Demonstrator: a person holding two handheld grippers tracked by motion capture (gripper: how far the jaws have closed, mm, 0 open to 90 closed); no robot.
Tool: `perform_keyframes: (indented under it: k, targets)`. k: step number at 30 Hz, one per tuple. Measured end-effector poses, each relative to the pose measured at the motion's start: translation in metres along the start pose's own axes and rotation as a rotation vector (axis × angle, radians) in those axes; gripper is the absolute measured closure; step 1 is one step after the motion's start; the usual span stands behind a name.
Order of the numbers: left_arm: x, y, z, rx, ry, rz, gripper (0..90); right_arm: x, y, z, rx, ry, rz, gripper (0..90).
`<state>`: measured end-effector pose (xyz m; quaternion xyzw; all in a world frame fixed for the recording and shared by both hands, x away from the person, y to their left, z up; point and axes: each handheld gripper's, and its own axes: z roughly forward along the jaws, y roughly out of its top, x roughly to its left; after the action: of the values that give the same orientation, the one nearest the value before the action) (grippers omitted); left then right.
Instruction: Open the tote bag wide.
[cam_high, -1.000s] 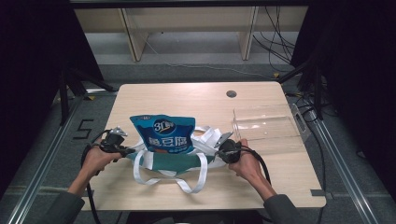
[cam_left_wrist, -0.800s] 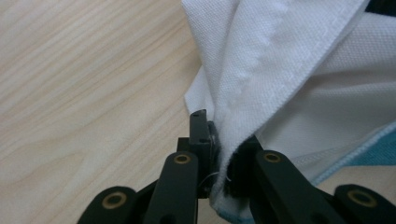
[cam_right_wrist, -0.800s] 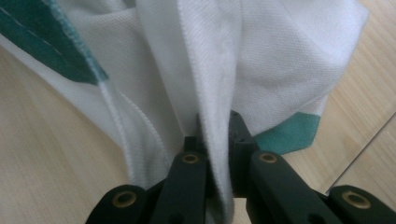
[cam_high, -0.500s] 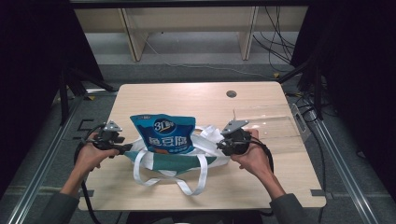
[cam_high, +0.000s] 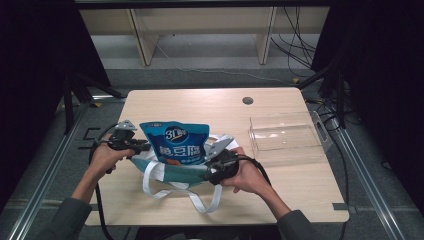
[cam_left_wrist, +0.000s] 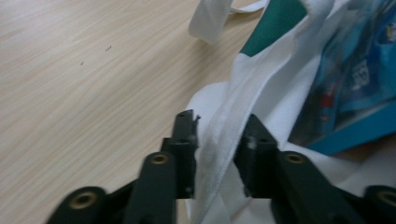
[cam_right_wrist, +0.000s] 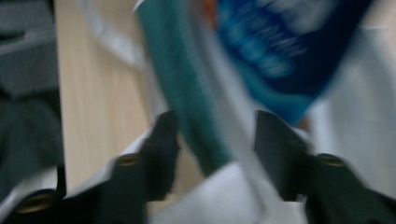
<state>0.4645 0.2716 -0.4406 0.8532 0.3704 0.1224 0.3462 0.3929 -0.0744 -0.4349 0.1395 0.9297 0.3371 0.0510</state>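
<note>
Bag (cam_high: 175, 172) of white/teal cloth lies near table's (cam_high: 280, 97) front edge, w/ blue pouch (cam_high: 176, 142) standing in its mouth. Left gripper (cam_high: 145, 146) has just been closing, jaws now pinching the white rim (cam_left_wrist: 224, 135). Right gripper (cam_high: 202, 175) has been closing too, teal edge (cam_right_wrist: 196, 126) between jaws, not yet pressed. Prob. both sides gripped to hold mouth open around pouch.

Bare tabletop (cam_high: 200, 102) open from 10 to 1 o'clock of the tote bag (cam_high: 172, 172), clear plastic tray (cam_high: 285, 136) blocking at 2 o'clock, upright blue pouch (cam_high: 175, 142) filling the bag's mouth, white handle loops (cam_high: 200, 202) sprawled at 6 o'clock, free strip of table at 4 o'clock
</note>
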Motion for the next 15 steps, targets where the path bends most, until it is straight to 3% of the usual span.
perform_keyframes:
  k: [1, 2, 3, 6, 7, 8, 12, 13, 14, 15]
  targets:
    - [0.000, 0.002, 0.000, 0.028, 0.011, -0.001, 79.7, 0.003, -0.001, 0.005, 0.023, -0.003, -0.033, 77.0]
    - [0.001, 0.003, 0.002, 0.036, 0.013, -0.007, 81.7, 0.008, -0.003, 0.009, 0.047, -0.003, -0.025, 82.4]
    - [0.001, 0.004, 0.003, 0.031, 0.018, -0.020, 83.1, 0.013, -0.004, 0.011, 0.071, 0.017, -0.055, 84.9]
    - [0.006, 0.006, 0.008, 0.033, 0.023, -0.088, 84.1, 0.030, -0.008, 0.017, 0.127, 0.056, -0.123, 85.7]
    - [0.009, 0.005, 0.012, 0.045, 0.025, -0.092, 84.4, 0.033, -0.010, 0.020, 0.134, 0.062, -0.135, 85.7]
    - [0.012, 0.004, 0.017, 0.061, 0.034, -0.089, 84.7, 0.036, -0.013, 0.024, 0.140, 0.065, -0.129, 85.9]
    - [0.020, -0.012, 0.046, 0.098, 0.030, -0.167, 84.7, 0.038, -0.021, 0.042, 0.215, 0.056, -0.164, 86.0]
    - [0.021, -0.014, 0.049, 0.133, 0.029, -0.146, 84.7, 0.038, -0.022, 0.046, 0.231, 0.053, -0.163, 86.0]
    - [0.020, -0.015, 0.052, 0.134, 0.028, -0.138, 84.6, 0.042, -0.024, 0.048, 0.266, 0.050, -0.103, 86.0]
    - [0.020, -0.014, 0.050, 0.140, 0.031, -0.130, 84.4, 0.039, -0.024, 0.049, 0.268, 0.050, -0.121, 86.0]
